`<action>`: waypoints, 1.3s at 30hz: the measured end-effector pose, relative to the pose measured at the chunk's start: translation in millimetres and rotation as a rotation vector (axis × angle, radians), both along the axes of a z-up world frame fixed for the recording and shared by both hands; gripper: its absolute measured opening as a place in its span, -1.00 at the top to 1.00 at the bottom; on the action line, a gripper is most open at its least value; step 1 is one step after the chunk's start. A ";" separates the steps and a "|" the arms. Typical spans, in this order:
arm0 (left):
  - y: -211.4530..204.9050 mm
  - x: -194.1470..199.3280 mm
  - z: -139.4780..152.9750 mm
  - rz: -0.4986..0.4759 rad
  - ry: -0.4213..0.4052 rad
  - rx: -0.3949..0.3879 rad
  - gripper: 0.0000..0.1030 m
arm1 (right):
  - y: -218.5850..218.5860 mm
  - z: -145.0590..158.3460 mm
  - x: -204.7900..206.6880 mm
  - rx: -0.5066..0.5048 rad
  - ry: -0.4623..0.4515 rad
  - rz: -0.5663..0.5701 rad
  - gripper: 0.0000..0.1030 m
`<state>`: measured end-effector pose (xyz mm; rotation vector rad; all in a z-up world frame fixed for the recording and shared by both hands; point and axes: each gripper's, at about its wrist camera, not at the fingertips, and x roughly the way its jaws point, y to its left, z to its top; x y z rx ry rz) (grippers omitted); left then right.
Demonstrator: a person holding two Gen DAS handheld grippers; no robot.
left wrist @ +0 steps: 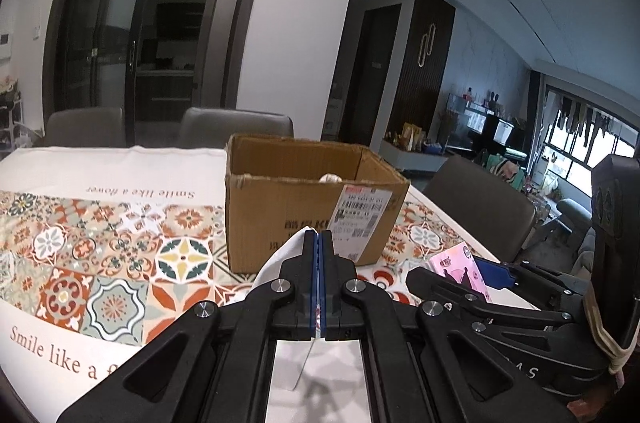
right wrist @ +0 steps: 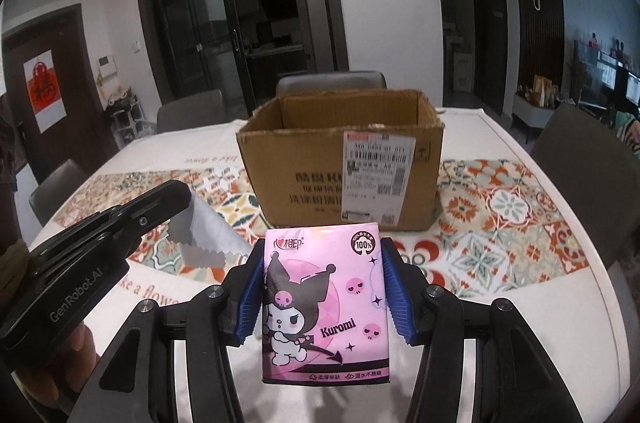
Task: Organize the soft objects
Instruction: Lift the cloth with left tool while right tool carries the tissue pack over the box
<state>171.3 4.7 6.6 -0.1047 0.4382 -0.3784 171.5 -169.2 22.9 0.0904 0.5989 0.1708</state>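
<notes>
— Left tongs fill the bottom of the left wrist view, pressed fully together on a thin white cloth that drapes off to the left, above the table. Beyond them stands the open cardboard box, with something pale just showing inside.

— And from the right wrist?

— Right tongs are spread about as wide as a pink tissue pack, with a blue pad against each side, so I judge it gripped. The pack is upright, in front of the box. The cloth hangs from the other tongs, lower left.

— How would you finish this?

— Probably lift each piece clear of the near rim before letting go, one at a time. Keep the squeeze on the pack light, since it looks crushable, and let the cloth's hanging corner pass the edge first.
</notes>
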 end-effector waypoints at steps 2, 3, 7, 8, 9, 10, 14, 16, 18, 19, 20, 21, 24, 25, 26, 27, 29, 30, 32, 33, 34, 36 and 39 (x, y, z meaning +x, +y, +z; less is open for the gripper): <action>0.5 -0.3 4.8 0.007 -0.008 0.001 0.95 | -0.2 5.4 0.2 0.003 -0.017 0.002 -0.06; 0.6 -0.8 7.7 0.011 -0.013 0.002 0.95 | -0.3 7.8 0.3 0.005 -0.025 0.004 -0.06; 2.6 -4.9 17.4 0.038 -0.029 0.002 0.95 | -0.3 18.6 0.3 0.019 -0.059 0.018 -0.06; 3.1 -5.9 20.3 0.048 -0.033 0.000 0.95 | 0.1 21.4 0.5 0.022 -0.067 0.023 -0.06; 3.6 -6.5 22.3 0.053 -0.033 -0.003 0.95 | 0.3 24.2 0.5 0.023 -0.076 0.029 -0.06; 4.3 -7.3 24.7 0.059 -0.035 -0.006 0.95 | 0.9 26.3 0.8 0.024 -0.082 0.033 -0.06; 2.9 -10.7 34.8 0.072 -0.056 -0.015 0.95 | -0.6 35.2 0.6 0.033 -0.103 0.044 -0.06; 0.3 -12.7 39.8 0.072 -0.071 -0.011 0.95 | -2.2 40.7 -1.3 0.042 -0.118 0.050 -0.06; -0.8 -12.1 43.8 0.070 -0.084 -0.011 0.95 | -3.3 44.7 -1.5 0.040 -0.130 0.049 -0.06; -1.6 -11.3 45.7 0.070 -0.089 -0.012 0.95 | -4.8 47.2 -1.6 0.040 -0.140 0.046 -0.06; -2.6 -9.9 48.2 0.068 -0.094 -0.013 0.95 | -5.3 48.7 -0.6 0.041 -0.143 0.044 -0.06; -3.7 -8.9 49.5 0.065 -0.097 -0.014 0.95 | -6.1 50.7 -0.5 0.042 -0.147 0.043 -0.06; -7.5 -4.4 54.4 0.060 -0.109 -0.011 0.95 | -9.7 56.5 3.2 0.037 -0.163 0.040 -0.06; -8.8 -3.1 55.4 0.058 -0.113 -0.010 0.95 | -10.4 58.8 4.4 0.035 -0.168 0.038 -0.06; -10.3 -0.8 57.4 0.056 -0.119 -0.009 0.95 | -11.1 61.0 5.9 0.033 -0.175 0.035 -0.06; -10.7 0.9 58.5 0.056 -0.123 -0.008 0.95 | -10.7 61.8 6.6 0.030 -0.179 0.033 -0.06; -13.7 5.2 62.4 0.052 -0.132 -0.006 0.95 | -11.4 65.1 10.0 0.025 -0.189 0.032 -0.06; -14.5 6.9 63.5 0.052 -0.136 -0.004 0.95 | -11.7 66.2 11.8 0.024 -0.193 0.033 -0.06; -16.8 12.9 67.0 0.047 -0.148 0.000 0.95 | -12.1 68.1 16.1 0.019 -0.202 0.032 -0.06; -17.9 15.2 68.0 0.045 -0.152 0.002 0.95 | -13.1 68.4 18.6 0.017 -0.204 0.031 -0.06; -18.9 17.7 69.2 0.043 -0.156 0.006 0.95 | -13.8 69.0 21.7 0.015 -0.205 0.031 -0.06; -21.2 24.4 72.5 0.041 -0.168 0.011 0.95 | -15.5 69.9 28.2 0.014 -0.208 0.030 -0.06; -24.4 34.8 76.2 0.037 -0.182 0.022 0.95 | -17.8 71.3 39.9 0.012 -0.210 0.025 -0.06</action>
